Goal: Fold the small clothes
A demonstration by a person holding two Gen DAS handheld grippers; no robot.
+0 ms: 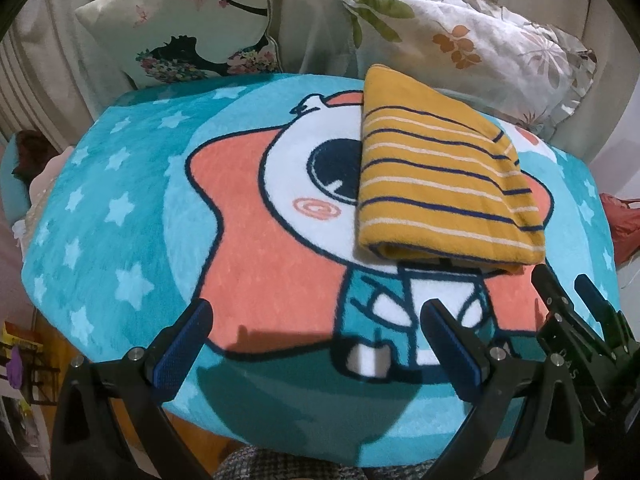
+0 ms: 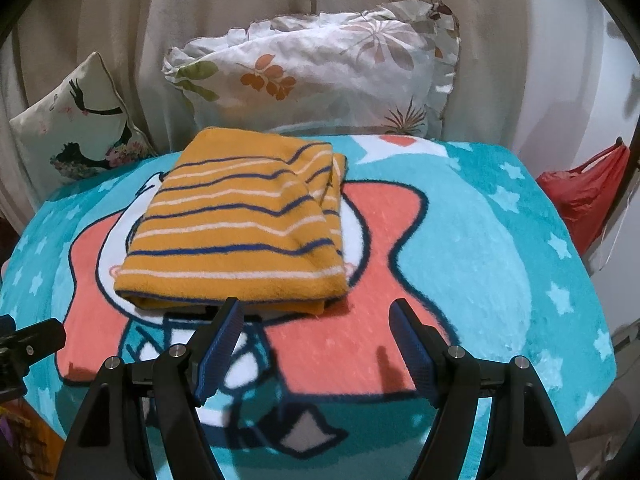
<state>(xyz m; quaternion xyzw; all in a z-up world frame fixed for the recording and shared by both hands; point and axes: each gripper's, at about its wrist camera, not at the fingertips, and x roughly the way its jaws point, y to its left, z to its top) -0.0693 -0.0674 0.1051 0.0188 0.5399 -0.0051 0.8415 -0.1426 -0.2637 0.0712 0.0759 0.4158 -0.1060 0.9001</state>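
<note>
A small yellow garment with blue and white stripes [image 1: 444,184] lies folded in a flat rectangle on a cartoon blanket [image 1: 120,208]. It also shows in the right wrist view [image 2: 240,232]. My left gripper [image 1: 316,320] is open and empty, held above the blanket in front of and left of the garment. My right gripper [image 2: 316,320] is open and empty, just in front of the garment's near edge. The right gripper also shows at the right edge of the left wrist view [image 1: 568,284].
The teal blanket [image 2: 500,248] covers a rounded surface. Two printed cushions [image 1: 192,28] [image 2: 320,68] lean on a beige curtain behind it. A red bag [image 2: 584,196] hangs off the right side. Clutter sits low at the left.
</note>
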